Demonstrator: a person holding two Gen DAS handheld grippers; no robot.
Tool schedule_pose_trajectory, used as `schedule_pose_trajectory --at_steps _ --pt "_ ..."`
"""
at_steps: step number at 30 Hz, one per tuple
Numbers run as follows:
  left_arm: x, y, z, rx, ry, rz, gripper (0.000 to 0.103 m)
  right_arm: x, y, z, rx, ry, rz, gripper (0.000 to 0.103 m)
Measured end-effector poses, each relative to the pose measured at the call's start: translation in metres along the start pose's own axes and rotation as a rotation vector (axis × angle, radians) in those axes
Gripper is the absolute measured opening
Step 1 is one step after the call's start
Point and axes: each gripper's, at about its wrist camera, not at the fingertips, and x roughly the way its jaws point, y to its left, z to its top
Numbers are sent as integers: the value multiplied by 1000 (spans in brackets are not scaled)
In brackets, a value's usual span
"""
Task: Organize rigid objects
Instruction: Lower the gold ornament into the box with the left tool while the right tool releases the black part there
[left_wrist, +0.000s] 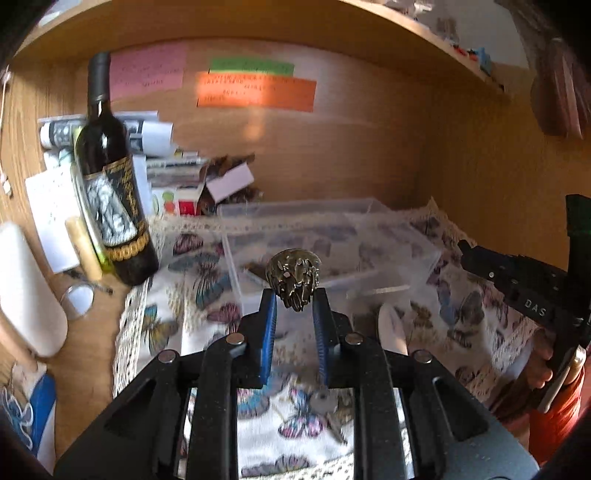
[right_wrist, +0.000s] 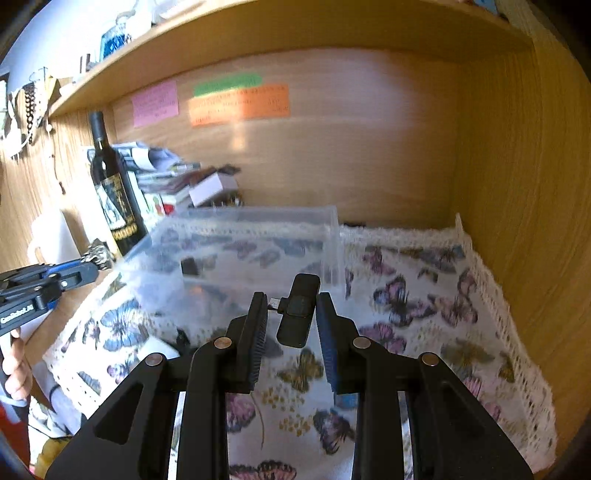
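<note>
My left gripper (left_wrist: 294, 301) is shut on a bronze ornate metal piece (left_wrist: 293, 278) and holds it above the near edge of a clear plastic bin (left_wrist: 332, 236). The left gripper also shows at the left of the right wrist view (right_wrist: 98, 260). My right gripper (right_wrist: 291, 314) is shut on a small black plug-like device (right_wrist: 298, 310) with a metal connector on its left, held in front of the clear bin (right_wrist: 240, 243). A small dark object (right_wrist: 189, 266) lies inside the bin. A silver key (left_wrist: 327, 404) lies on the butterfly cloth (left_wrist: 207, 295) under my left gripper.
A dark wine bottle (left_wrist: 110, 177) stands at the left beside stacked papers and boxes (left_wrist: 162, 162). Coloured notes (left_wrist: 255, 90) hang on the wooden back wall. A white oval object (left_wrist: 393, 330) lies on the cloth. A wooden side wall (right_wrist: 517, 184) closes the right.
</note>
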Motion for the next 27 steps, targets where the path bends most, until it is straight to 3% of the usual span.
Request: schedule_pose_trajectory --at_steps 7,13,27 --pt "13 -5 30 16 -33 0 19 1 5 28 -45 -71 -1 25" --pt "39 -9 44 10 4 -13 19 21 10 46 -65 -80 15 25" --pt "114 -19 39 22 192 -46 19 98 24 48 -103 50 30 25"
